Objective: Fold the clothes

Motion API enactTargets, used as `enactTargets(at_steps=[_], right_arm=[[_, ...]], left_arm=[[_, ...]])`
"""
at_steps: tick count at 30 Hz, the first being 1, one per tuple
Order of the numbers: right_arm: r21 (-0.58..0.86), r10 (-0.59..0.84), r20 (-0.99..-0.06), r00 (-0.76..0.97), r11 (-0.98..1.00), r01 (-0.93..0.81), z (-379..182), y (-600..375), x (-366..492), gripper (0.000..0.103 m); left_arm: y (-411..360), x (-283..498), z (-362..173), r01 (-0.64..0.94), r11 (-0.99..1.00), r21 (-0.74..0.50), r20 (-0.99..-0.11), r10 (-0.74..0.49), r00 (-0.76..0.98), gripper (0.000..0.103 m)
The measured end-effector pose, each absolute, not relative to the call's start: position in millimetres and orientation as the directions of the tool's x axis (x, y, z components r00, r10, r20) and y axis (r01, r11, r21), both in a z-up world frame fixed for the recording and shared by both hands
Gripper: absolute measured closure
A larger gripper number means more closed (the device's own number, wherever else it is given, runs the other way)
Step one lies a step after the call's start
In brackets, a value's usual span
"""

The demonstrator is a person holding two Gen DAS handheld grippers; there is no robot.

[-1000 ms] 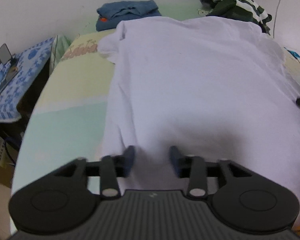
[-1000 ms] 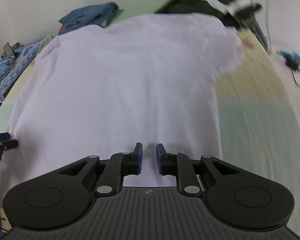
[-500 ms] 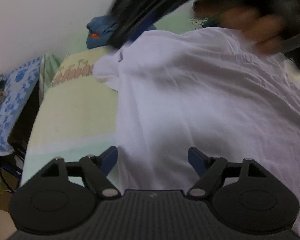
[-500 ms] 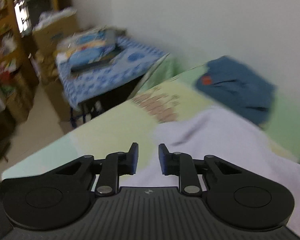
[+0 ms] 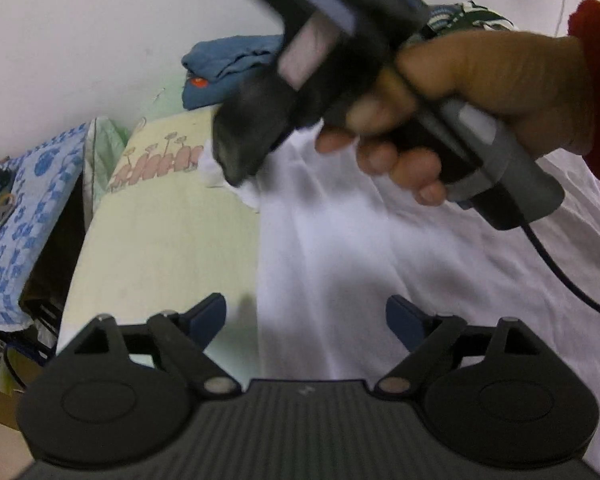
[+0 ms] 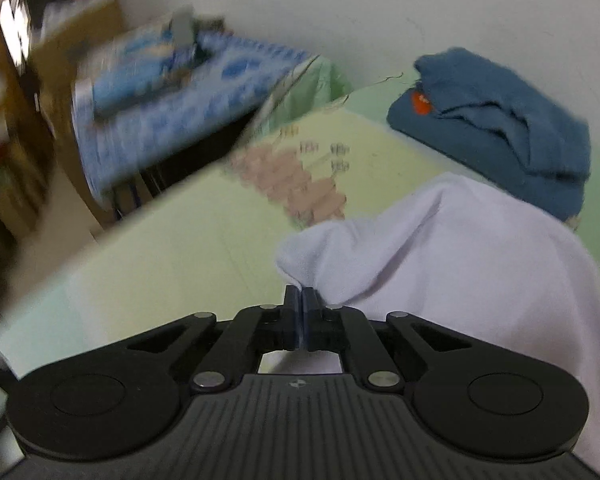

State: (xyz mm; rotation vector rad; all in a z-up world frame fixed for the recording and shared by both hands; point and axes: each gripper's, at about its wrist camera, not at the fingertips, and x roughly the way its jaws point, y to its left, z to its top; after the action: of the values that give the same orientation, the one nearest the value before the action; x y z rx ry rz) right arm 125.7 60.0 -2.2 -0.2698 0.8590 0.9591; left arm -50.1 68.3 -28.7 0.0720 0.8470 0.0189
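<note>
A white T-shirt (image 5: 380, 248) lies spread on the bed. My left gripper (image 5: 306, 316) is wide open over its left side edge, with nothing between the fingers. In the left wrist view a person's hand (image 5: 460, 92) in a red sleeve holds my right gripper over the shirt's far left sleeve. In the right wrist view my right gripper (image 6: 301, 300) is shut on the edge of that white sleeve (image 6: 312, 248), and the cloth bunches up at the fingertips. The rest of the T-shirt (image 6: 480, 264) runs off to the right.
A folded blue garment (image 6: 500, 128) lies at the head of the bed against the wall. The bed sheet (image 5: 168, 240) is pale yellow and green. A table with a blue patterned cloth (image 6: 172, 112) stands left of the bed. A cable (image 5: 560, 280) trails from the right gripper.
My left gripper opened wide and drifted to the shirt's left edge. My right gripper swung across to the far left sleeve and closed on it.
</note>
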Motion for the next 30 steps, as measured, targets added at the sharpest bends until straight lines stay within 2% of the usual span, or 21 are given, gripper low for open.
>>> enactTargets(at_steps=[2, 7, 11, 13, 15, 16, 17, 20, 23, 25, 26, 30], right_arm=[[0.285, 0.674, -0.697, 0.246, 0.575, -0.767, 8, 57, 139, 0.101], [0.652, 0.864, -0.488, 0.123, 0.455, -0.607, 22, 52, 172, 0.101], [0.795, 0.914, -0.406, -0.004, 0.352, -0.494, -7, 61, 182, 0.101], [0.791, 0.889, -0.458, -0.008, 0.403, -0.461, -22, 62, 182, 0.099], [0.715, 0.846, -0.532, 0.023, 0.464, -0.523, -26, 60, 176, 0.093], [0.692, 0.827, -0.562, 0.013, 0.478, -0.541, -27, 57, 174, 0.084], [0.679, 0.805, -0.593, -0.006, 0.496, -0.541, -28, 52, 175, 0.080], [0.562, 0.747, -0.663, 0.044, 0.535, -0.631, -11, 43, 169, 0.079], [0.445, 0.749, -0.639, 0.177, 0.547, -0.709, 19, 45, 176, 0.079], [0.375, 0.724, -0.656, 0.213, 0.558, -0.741, 23, 56, 182, 0.062], [0.345, 0.710, -0.669, 0.220, 0.559, -0.754, 20, 60, 183, 0.060], [0.226, 0.650, -0.718, 0.250, 0.557, -0.799, 7, 78, 187, 0.062]], left_arm=[[70, -47, -28, 0.001, 0.998, 0.067, -0.747, 0.050, 0.663, 0.010], [72, -45, -27, -0.012, 0.998, 0.065, -0.752, 0.057, 0.657, 0.006], [71, -45, -29, -0.002, 0.998, 0.062, -0.753, 0.048, 0.657, 0.004], [71, -44, -31, 0.005, 0.997, 0.071, -0.758, 0.050, 0.650, 0.004], [75, -45, -31, 0.008, 0.998, 0.064, -0.759, 0.044, 0.650, 0.004], [77, -46, -31, 0.008, 0.998, 0.055, -0.757, 0.037, 0.652, 0.004], [80, -45, -30, 0.008, 0.999, 0.049, -0.754, 0.032, 0.657, 0.004], [92, -41, -28, -0.001, 0.999, 0.038, -0.738, 0.029, 0.674, 0.003], [109, -28, -28, -0.049, 0.999, 0.024, -0.727, 0.051, 0.684, 0.003], [127, -14, -26, -0.119, 0.993, -0.006, -0.720, 0.079, 0.689, 0.003], [136, -7, -25, -0.156, 0.988, -0.022, -0.717, 0.093, 0.691, 0.003], [165, 19, -25, -0.228, 0.973, -0.035, -0.701, 0.138, 0.700, 0.003]])
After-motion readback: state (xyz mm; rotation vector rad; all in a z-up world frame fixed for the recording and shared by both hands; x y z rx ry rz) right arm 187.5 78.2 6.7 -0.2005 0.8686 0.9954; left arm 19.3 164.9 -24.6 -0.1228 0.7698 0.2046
